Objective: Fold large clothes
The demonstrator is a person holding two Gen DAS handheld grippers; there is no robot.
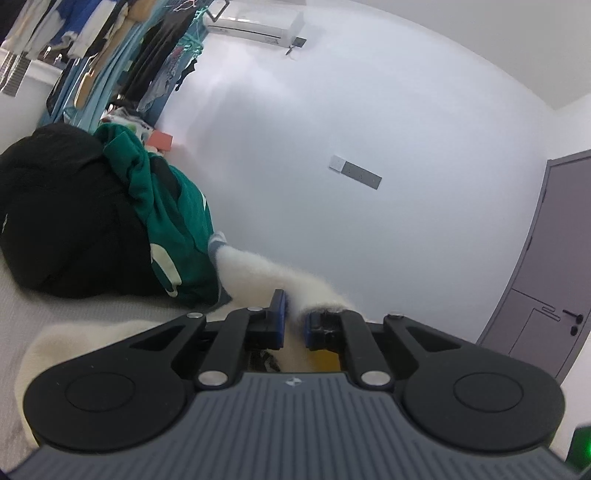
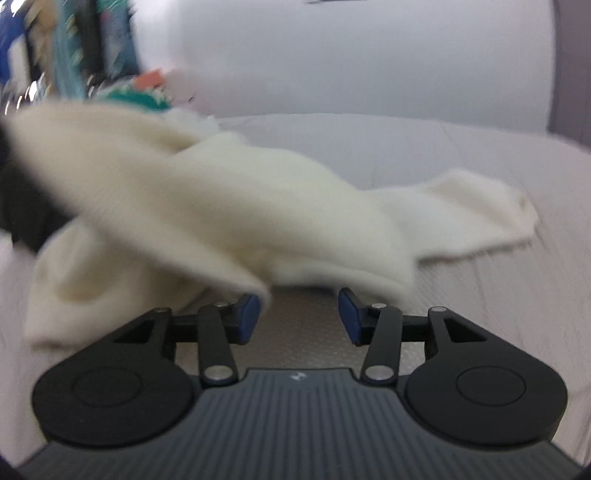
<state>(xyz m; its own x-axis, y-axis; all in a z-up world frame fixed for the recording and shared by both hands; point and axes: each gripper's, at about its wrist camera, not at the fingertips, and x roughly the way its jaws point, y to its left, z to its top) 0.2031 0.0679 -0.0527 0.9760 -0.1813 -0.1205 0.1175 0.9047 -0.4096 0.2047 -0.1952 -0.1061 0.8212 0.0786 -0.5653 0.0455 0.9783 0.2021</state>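
Clearly the left gripper (image 1: 293, 321) is pinched narrow on a fold of the fluffy cream sweater (image 1: 258, 273), which runs forward from its blue pads and also trails back to its left over the bed (image 1: 74, 306). The right gripper (image 2: 299, 314) stands wide with nothing between its pads; the sweater (image 2: 221, 199) lies bunched just ahead of it and to its left, one edge brushing the left pad, and a flatter part, perhaps a sleeve, spreads ahead to its right. That view is blurred, so fine detail of the cloth cannot be told.

The step in hand looks like spreading the sweater flat before any fold. To do it well, I would keep the left grip firm and bring the right gripper onto a matching edge or corner, taking one layer only, then draw the two apart until the cloth lies smooth. Thick fleece like this is likely to slip or bunch if too little is caught.

Beneath is a pale grey textured bed cover. Ahead and left of the left gripper sits a heap with a black garment (image 1: 70, 214) and a green garment (image 1: 173, 221), close enough to snag. Beyond are hanging clothes (image 1: 110, 48), a white wall with an air conditioner (image 1: 255, 26), and a grey door (image 1: 554, 258) to the right.
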